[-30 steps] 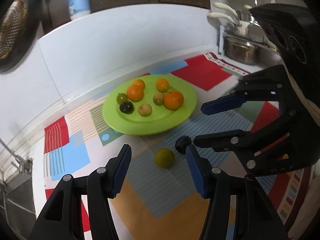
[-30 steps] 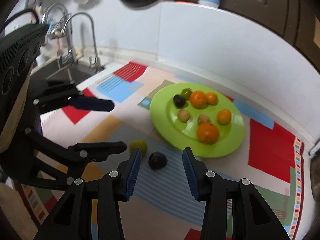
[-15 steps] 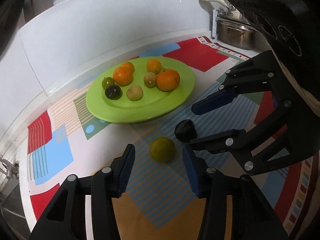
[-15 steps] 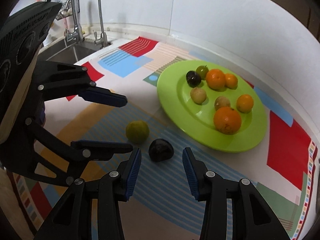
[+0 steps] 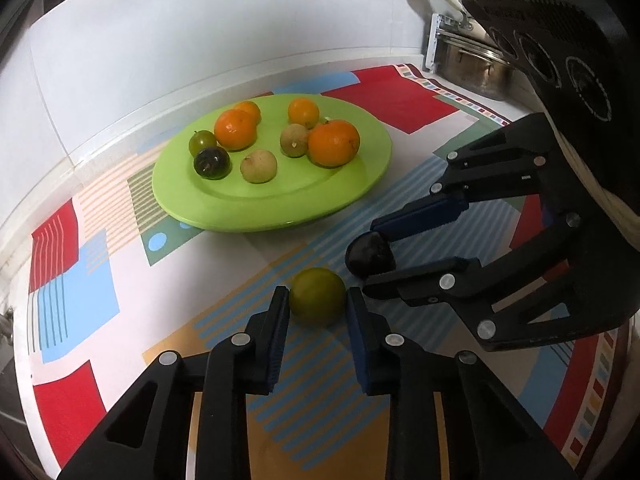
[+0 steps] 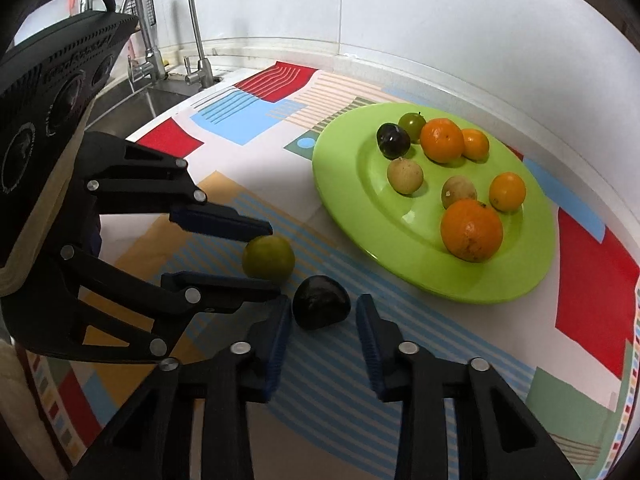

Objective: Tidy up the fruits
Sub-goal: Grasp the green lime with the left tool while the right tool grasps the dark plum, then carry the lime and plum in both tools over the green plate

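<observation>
A green plate (image 5: 360,184) (image 6: 344,204) holds several fruits: oranges, pale round fruits, a dark plum and a green one. On the patterned mat in front of it lie a green lime (image 5: 317,295) (image 6: 268,257) and a dark fruit (image 5: 370,255) (image 6: 321,307). My left gripper (image 5: 318,300) (image 6: 264,256) is open with the lime between its fingertips, the pads close to its sides. My right gripper (image 6: 323,310) (image 5: 374,254) is open with the dark fruit between its fingertips, touching the left pad.
A sink with a chrome tap (image 6: 192,20) lies at the mat's left end. A steel pot (image 5: 476,68) stands at the right end. A white backsplash runs behind the plate. The two grippers sit close side by side.
Both grippers moved forward and down. The lime now sits between the left fingertips and the dark fruit between the right fingertips. The left jaws have narrowed a little.
</observation>
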A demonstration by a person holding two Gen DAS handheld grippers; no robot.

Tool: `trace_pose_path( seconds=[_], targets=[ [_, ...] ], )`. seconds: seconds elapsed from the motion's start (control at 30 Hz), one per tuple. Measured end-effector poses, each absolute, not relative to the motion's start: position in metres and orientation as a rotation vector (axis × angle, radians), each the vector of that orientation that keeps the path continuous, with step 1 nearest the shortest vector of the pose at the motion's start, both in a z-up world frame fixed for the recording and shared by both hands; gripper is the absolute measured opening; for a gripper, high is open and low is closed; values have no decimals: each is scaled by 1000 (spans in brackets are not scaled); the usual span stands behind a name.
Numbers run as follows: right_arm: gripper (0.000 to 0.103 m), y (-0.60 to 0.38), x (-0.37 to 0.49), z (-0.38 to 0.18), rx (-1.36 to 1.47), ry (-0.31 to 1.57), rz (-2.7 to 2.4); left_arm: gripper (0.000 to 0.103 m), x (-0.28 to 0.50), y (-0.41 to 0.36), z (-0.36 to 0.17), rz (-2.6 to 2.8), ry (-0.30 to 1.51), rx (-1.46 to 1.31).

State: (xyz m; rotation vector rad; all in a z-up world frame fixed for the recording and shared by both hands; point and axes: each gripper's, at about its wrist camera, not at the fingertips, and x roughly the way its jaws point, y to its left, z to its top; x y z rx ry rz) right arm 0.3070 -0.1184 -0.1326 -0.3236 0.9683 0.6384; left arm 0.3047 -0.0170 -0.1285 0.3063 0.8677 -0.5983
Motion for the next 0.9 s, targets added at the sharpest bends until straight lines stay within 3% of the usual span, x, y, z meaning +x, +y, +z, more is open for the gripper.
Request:
trace_pose_path(
  seconds=[0.37, 0.9],
  targets=[
    [30, -130, 300, -123, -234, 951, 587, 29, 296, -14, -116, -550, 901, 225],
    [30, -148, 278, -78, -132, 851, 485, 29, 275, -11, -69, -474, 810, 177]
  ],
)
